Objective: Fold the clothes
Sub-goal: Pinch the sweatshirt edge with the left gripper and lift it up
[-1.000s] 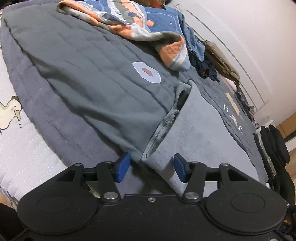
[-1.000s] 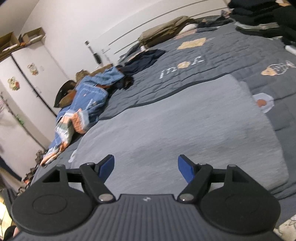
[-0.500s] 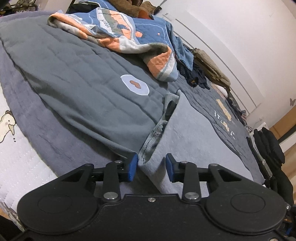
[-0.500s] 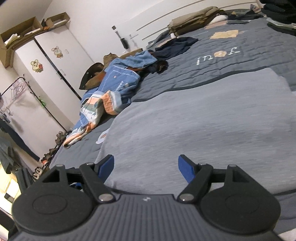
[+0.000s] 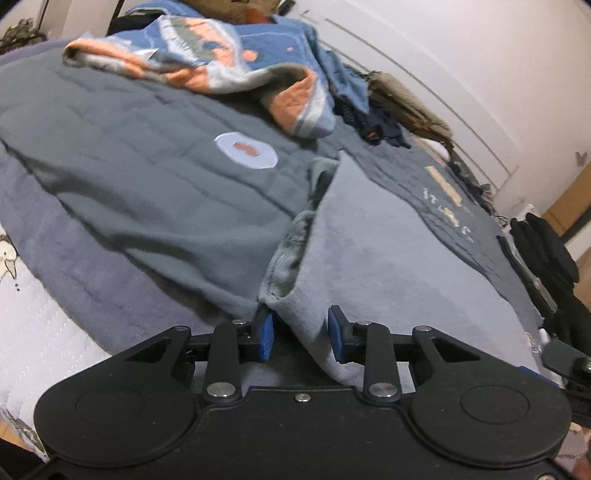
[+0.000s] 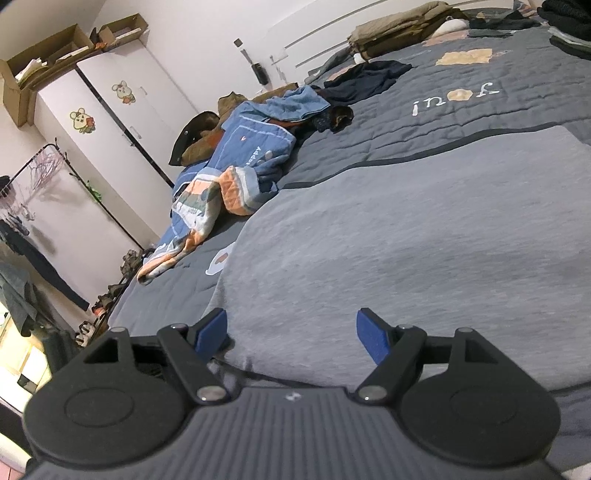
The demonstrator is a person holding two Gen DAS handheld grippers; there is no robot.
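Observation:
A light grey garment (image 5: 388, 258) lies spread flat on the dark grey quilted bed cover (image 5: 147, 166). Its near left corner, with a darker hem edge, bunches up between the blue pads of my left gripper (image 5: 301, 334), which is shut on it. In the right wrist view the same grey garment (image 6: 406, 240) fills the middle. My right gripper (image 6: 291, 334) hovers open over its near edge, the cloth lying below the wide-apart jaws and not pinched.
A blue and orange quilt (image 5: 236, 62) lies crumpled at the far side, also the quilt (image 6: 236, 177). Dark clothes (image 5: 546, 251) pile at the right, khaki folded clothes (image 6: 399, 29) by the wall. A white wardrobe (image 6: 122, 122) and clothes rack (image 6: 37, 177) stand beyond the bed.
My left jaws have narrowed from wide apart onto the garment's corner. The right gripper has swung left across the garment, still open.

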